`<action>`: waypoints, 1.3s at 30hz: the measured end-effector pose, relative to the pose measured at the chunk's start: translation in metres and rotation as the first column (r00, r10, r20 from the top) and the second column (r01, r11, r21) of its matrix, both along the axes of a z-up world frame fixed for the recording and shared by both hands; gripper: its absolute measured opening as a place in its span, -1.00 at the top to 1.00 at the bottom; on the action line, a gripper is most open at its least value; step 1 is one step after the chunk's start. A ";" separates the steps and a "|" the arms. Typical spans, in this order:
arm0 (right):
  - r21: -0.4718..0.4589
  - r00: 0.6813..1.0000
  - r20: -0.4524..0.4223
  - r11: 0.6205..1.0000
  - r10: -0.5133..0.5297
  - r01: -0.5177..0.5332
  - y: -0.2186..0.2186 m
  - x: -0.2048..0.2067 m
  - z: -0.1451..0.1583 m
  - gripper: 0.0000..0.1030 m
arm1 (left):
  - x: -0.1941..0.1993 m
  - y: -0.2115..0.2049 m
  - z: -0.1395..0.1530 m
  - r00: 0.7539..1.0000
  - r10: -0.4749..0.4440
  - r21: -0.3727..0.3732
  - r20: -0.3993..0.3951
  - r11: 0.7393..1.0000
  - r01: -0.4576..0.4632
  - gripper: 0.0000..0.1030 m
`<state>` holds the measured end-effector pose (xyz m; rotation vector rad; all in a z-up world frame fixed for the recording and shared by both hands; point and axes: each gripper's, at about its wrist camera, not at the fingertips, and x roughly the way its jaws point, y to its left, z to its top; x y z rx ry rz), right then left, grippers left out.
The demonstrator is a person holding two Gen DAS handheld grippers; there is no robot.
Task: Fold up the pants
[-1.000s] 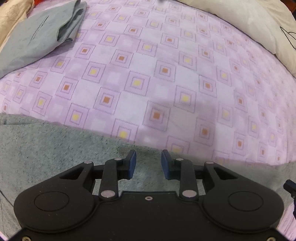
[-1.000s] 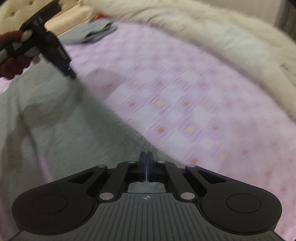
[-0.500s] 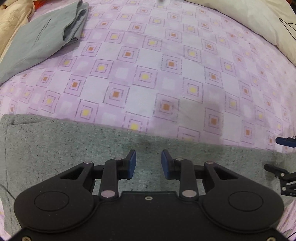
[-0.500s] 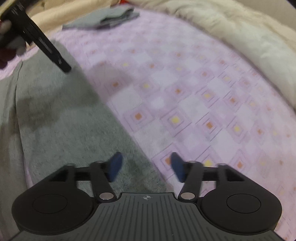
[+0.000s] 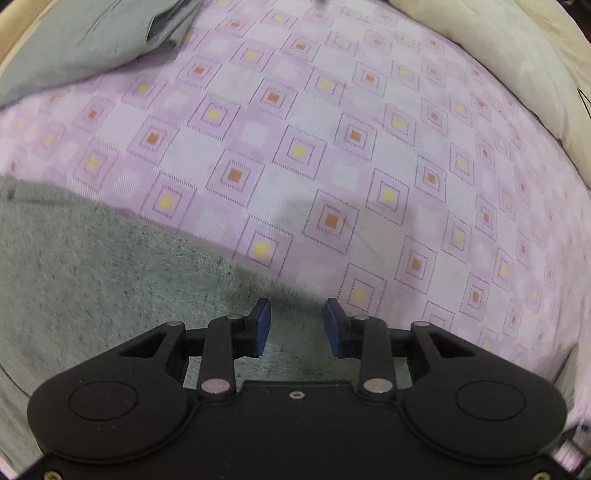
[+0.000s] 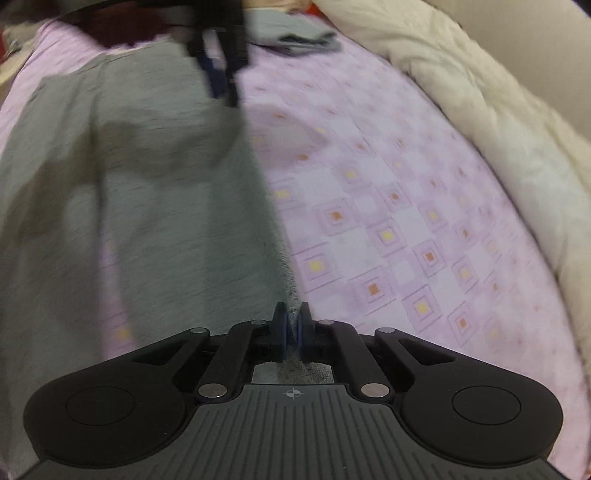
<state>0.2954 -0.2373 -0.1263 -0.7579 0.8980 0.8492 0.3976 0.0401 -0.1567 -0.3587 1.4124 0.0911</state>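
Note:
The grey pants [image 5: 92,280] lie flat on the purple patterned bedsheet [image 5: 332,147]. In the left wrist view my left gripper [image 5: 297,325] is open, its blue pads apart over the pants' far edge. In the right wrist view the pants [image 6: 166,206] stretch away from me. My right gripper [image 6: 291,328] is shut on the pants' edge, with grey fabric pinched between the pads. The left gripper [image 6: 218,74] shows blurred at the top, over the far end of the pants.
A folded grey garment [image 5: 85,40] lies at the far left of the bed, also seen in the right wrist view [image 6: 295,35]. A cream duvet [image 6: 480,110] runs along the right side, and shows in the left wrist view [image 5: 517,51].
My right gripper opened half a second ago and has now shut again on the pants' edge. My left gripper stayed open and shifted along the pants' edge.

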 end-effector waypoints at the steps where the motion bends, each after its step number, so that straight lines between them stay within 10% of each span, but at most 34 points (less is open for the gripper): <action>1: -0.011 1.000 0.007 1.000 0.020 -0.020 0.004 -0.011 0.001 0.90 | 0.000 0.000 -0.003 1.000 0.010 -0.004 -0.013 1.000 -0.010 0.14; 10: -0.084 0.995 0.039 0.992 0.096 -0.093 0.024 -0.065 -0.010 0.90 | -0.011 -0.005 -0.005 0.997 0.057 0.014 -0.050 0.998 -0.057 0.13; 15: -0.051 0.999 0.042 0.999 0.019 -0.017 0.021 -0.067 -0.008 0.90 | -0.011 -0.028 -0.032 0.980 -0.079 0.124 -0.182 0.987 0.103 0.37; 17: -0.053 0.999 0.051 0.999 -0.006 0.009 0.021 -0.072 -0.006 0.90 | -0.019 -0.034 -0.025 0.988 -0.093 0.175 -0.124 0.978 0.114 0.77; 24: 0.028 0.975 0.125 0.983 -0.183 0.181 0.005 -0.105 0.038 0.91 | -0.115 -0.012 0.087 0.974 -0.094 0.157 0.207 0.986 0.062 0.85; 30: 0.057 0.952 0.003 0.951 -0.305 0.304 0.001 -0.173 0.028 0.91 | -0.225 0.016 0.078 0.988 -0.071 0.124 0.140 0.991 0.053 0.86; 33: 0.115 0.864 -0.120 0.857 -0.490 0.502 -0.007 -0.184 0.018 0.91 | -0.260 0.025 0.040 0.999 -0.008 0.098 0.031 0.995 0.005 0.87; 37: 0.231 0.650 -0.222 0.609 -0.726 0.759 -0.031 -0.160 0.024 0.86 | -0.264 0.027 0.019 0.999 0.052 0.072 -0.015 0.996 -0.051 1.00; 39: 0.269 0.551 -0.237 0.491 -0.800 0.829 -0.041 -0.135 0.027 0.38 | -0.258 0.023 0.017 0.999 0.044 0.061 -0.014 0.997 -0.043 1.00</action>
